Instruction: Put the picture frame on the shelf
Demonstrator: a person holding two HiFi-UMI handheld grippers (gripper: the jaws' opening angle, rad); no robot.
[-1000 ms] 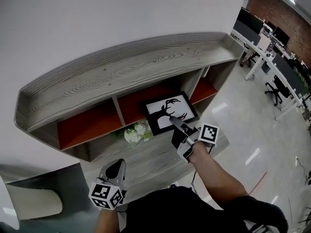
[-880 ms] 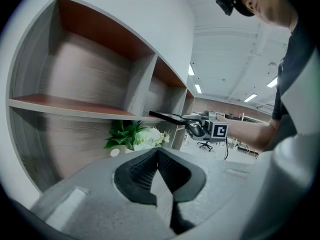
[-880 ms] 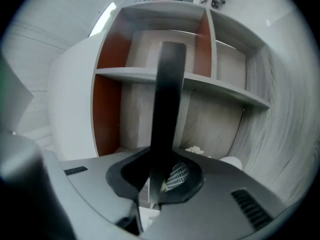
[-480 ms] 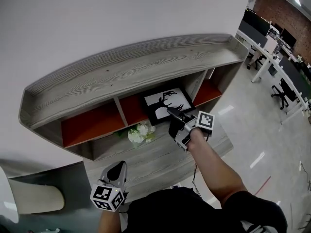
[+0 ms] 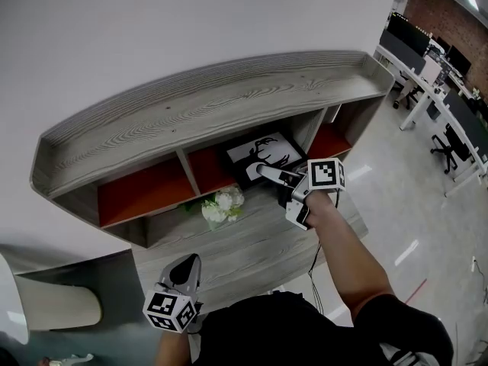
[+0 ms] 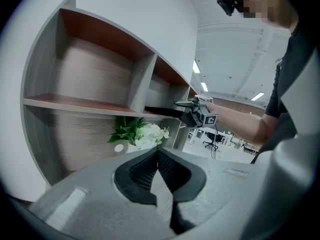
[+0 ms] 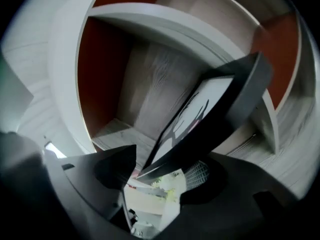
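Picture frame in shelf, lower edge behind right gripper, jaws opening

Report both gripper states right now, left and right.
Left gripper: shut, nothing between the jaws.
Right gripper: jaws opening, the picture frame has its lower edge between them, not clamped.

shelf: compartment interiors partly hidden under top board | desks: cut by right edge

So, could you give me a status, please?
Left tongs shut, empty. Right tongs opening, picture frame edge between them. Frame tilted in shelf middle compartment. Flowers on ledge below, clear.
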